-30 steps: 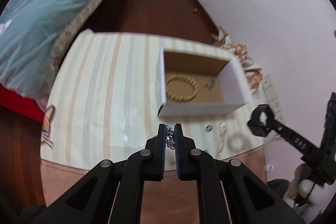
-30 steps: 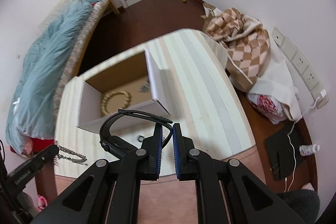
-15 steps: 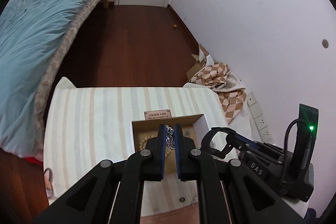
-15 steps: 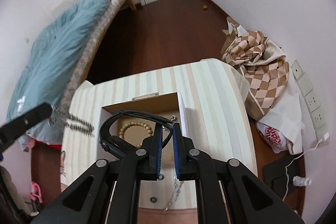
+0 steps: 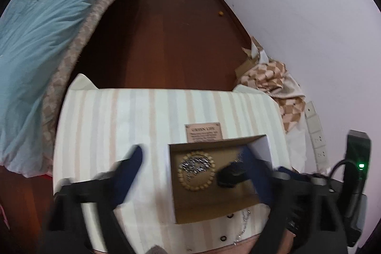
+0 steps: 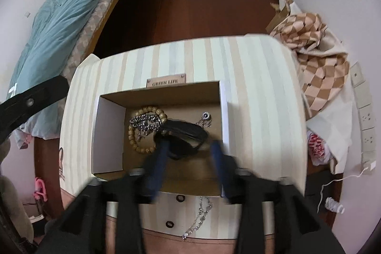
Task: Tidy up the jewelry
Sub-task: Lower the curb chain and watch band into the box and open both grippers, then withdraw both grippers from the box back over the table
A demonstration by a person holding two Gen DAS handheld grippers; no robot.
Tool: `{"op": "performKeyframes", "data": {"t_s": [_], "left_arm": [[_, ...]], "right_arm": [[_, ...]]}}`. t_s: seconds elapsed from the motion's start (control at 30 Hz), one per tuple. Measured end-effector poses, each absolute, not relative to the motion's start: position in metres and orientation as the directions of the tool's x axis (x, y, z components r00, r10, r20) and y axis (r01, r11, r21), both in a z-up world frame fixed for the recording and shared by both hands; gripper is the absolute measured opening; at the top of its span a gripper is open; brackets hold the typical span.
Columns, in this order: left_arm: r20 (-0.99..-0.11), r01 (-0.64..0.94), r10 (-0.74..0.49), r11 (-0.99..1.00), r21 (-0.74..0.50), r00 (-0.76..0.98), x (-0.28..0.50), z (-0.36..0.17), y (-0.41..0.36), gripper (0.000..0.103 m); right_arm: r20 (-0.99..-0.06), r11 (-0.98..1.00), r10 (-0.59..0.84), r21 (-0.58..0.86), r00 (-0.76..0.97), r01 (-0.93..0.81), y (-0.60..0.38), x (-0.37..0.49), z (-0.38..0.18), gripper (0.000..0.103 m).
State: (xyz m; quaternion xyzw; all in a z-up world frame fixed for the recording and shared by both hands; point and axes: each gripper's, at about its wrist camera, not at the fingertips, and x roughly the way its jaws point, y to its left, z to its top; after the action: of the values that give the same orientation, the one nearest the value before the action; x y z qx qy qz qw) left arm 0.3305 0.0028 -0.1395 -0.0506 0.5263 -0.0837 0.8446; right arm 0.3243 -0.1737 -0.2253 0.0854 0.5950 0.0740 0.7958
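Left gripper [image 5: 193,173] jaws just springing apart, empty; chain [image 5: 195,165] now lying on bead bracelet [image 5: 195,170] inside box [image 5: 215,146], frame centre. Right gripper [image 6: 188,154] jaws also just opening, letting black band [image 6: 182,137] drop into box. Necklace [image 6: 198,218] and rings waiting at lower frame edge.

both wrist views steeply down, sharing box [image 5: 215,211] [image 6: 108,135]
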Motion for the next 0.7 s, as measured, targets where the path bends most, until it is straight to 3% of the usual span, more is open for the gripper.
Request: {"op": "performKeyframes", "data": {"t_s": [0.1, 0.17, 0.2, 0.37, 0.7], "left_arm": [[-0.884, 0.063, -0.162, 0.987, -0.149, 0.439, 0.325, -0.139, 0.011, 0.091], [-0.885, 0.040, -0.128, 0.992, -0.123, 0.448, 0.320, -0.139, 0.017, 0.102], [-0.883, 0.031, -0.111, 0.994, -0.109, 0.456, 0.316, -0.139, 0.019, 0.103], [-0.875, 0.004, -0.050, 0.999, -0.055, 0.482, 0.294, -0.146, 0.025, 0.103], [-0.885, -0.020, 0.001, 1.000, -0.010, 0.466, 0.254, -0.164, 0.023, 0.103]], "right_arm": [[-0.930, 0.977, 0.208, 0.214, 0.303, -0.013, -0.175, 0.321, -0.214, 0.071], [-0.932, 0.983, 0.179, 0.185, 0.316, -0.012, -0.176, 0.319, -0.208, 0.084], [-0.933, 0.986, 0.160, 0.165, 0.323, -0.011, -0.176, 0.317, -0.205, 0.093], [-0.940, 0.998, 0.066, 0.066, 0.336, -0.012, -0.172, 0.301, -0.205, 0.094], [-0.927, 1.000, 0.022, 0.020, 0.373, -0.010, -0.169, 0.269, -0.202, 0.095]]}}
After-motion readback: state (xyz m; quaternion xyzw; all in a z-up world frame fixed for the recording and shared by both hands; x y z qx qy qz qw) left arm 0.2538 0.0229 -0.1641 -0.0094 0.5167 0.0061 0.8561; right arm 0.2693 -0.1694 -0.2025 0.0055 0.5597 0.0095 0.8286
